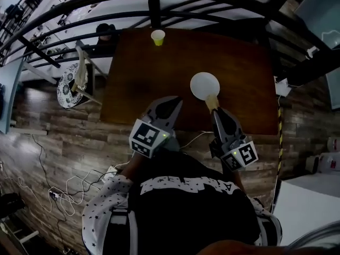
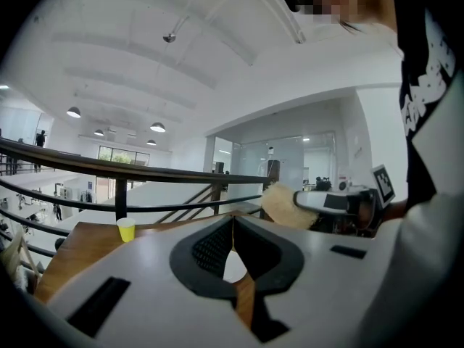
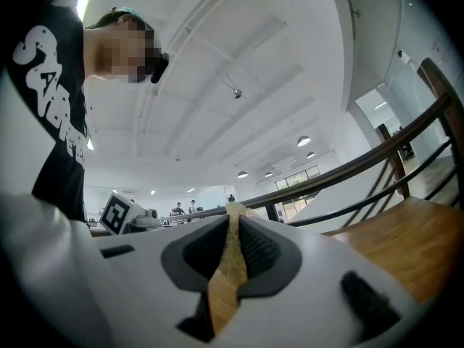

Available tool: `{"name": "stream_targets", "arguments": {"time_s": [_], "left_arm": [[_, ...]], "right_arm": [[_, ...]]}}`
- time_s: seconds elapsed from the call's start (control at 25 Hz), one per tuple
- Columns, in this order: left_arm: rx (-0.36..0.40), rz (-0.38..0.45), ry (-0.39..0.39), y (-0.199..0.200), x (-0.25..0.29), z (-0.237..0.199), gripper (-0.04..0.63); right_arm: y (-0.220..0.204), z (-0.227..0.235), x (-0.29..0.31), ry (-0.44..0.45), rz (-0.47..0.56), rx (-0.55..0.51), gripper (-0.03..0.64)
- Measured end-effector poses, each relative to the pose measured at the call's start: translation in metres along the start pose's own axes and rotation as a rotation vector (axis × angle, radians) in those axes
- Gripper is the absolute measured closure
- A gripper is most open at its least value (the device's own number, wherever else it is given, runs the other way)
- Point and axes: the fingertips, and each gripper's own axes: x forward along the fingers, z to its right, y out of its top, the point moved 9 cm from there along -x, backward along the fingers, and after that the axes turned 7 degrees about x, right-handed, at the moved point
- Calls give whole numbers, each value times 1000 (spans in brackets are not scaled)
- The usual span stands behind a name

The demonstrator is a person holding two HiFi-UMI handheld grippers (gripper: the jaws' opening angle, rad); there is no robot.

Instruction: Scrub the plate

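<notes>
Sponge ready at the plate's edge

The right tool (image 1: 216,111) was clamped on a tan sponge (image 1: 212,102), right at the near edge of the bare white plate (image 1: 204,84) in the middle of the frame, on the brown table (image 1: 138,78). The left tool (image 1: 175,102) was squeezed closed on nothing. I think it should press the plate steady while the sponge rubs. I could not see inside the yellow cup (image 1: 158,37) at the top.
</notes>
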Motion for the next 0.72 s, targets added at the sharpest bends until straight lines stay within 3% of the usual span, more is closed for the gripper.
{"name": "stream_targets", "arguments": {"time_s": [0.72], "left_arm": [[-41, 38, 1, -10, 32, -54, 580]], "right_arm": [[11, 27, 51, -44, -57, -64, 568]]}}
